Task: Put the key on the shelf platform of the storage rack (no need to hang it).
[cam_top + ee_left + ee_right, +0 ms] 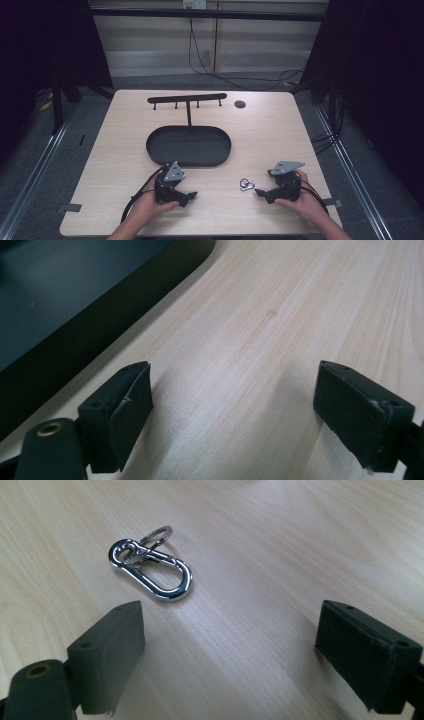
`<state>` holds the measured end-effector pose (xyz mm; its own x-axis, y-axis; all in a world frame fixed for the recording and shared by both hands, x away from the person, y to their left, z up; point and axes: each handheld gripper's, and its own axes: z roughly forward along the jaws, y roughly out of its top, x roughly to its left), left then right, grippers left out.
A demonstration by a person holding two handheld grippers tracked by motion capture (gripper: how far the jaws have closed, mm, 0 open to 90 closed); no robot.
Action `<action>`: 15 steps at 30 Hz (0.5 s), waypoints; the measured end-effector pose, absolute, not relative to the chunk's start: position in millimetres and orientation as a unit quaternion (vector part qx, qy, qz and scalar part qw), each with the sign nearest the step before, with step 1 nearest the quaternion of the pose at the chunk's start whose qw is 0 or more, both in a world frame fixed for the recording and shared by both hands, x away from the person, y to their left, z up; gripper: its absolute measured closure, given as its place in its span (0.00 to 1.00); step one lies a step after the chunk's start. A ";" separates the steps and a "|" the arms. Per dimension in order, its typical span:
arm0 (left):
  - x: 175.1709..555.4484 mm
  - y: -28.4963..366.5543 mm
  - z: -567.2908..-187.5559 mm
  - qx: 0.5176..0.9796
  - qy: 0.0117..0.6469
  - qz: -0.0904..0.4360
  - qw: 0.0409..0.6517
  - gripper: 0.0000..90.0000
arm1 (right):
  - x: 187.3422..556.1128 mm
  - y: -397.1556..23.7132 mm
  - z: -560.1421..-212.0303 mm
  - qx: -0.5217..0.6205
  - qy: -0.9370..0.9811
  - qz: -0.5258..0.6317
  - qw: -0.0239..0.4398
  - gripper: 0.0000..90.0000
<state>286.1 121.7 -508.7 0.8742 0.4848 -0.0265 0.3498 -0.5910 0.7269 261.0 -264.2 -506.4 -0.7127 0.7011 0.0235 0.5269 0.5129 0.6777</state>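
- The silver carabiner (155, 572) with its key ring is lying on the surface (260, 135), just ahead of the right gripper (259, 192).
- Both the right and the left gripper (191, 194) are standing with jaws wide apart, gripping nothing.

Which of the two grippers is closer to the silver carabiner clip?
The right gripper: its open jaws point at the carabiner clip lying just ahead of them on the table. The left gripper sits farther off, near the black tray.
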 end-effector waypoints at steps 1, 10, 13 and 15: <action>286.1 121.7 -508.7 0.888 0.235 0.087 0.386 0.17 | 261.8 -263.2 -505.2 0.356 0.863 0.335 0.123 0.13; 286.5 122.0 -508.5 0.890 0.232 0.087 0.384 0.17 | 267.8 -248.8 -491.0 0.319 0.899 0.280 0.108 0.27; 286.4 122.0 -508.4 0.889 0.233 0.088 0.384 0.17 | 271.2 -235.5 -485.8 0.300 0.914 0.256 0.092 0.31; 286.2 121.6 -508.8 0.888 0.235 0.086 0.387 0.17 | 272.2 -233.4 -484.8 0.298 0.916 0.252 0.089 0.31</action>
<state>286.2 121.6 -508.8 0.8748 0.4836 -0.0285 0.3502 -0.5907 0.7269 272.2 -233.4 -484.8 -0.8062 0.5916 -0.0120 0.5019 0.6945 0.5155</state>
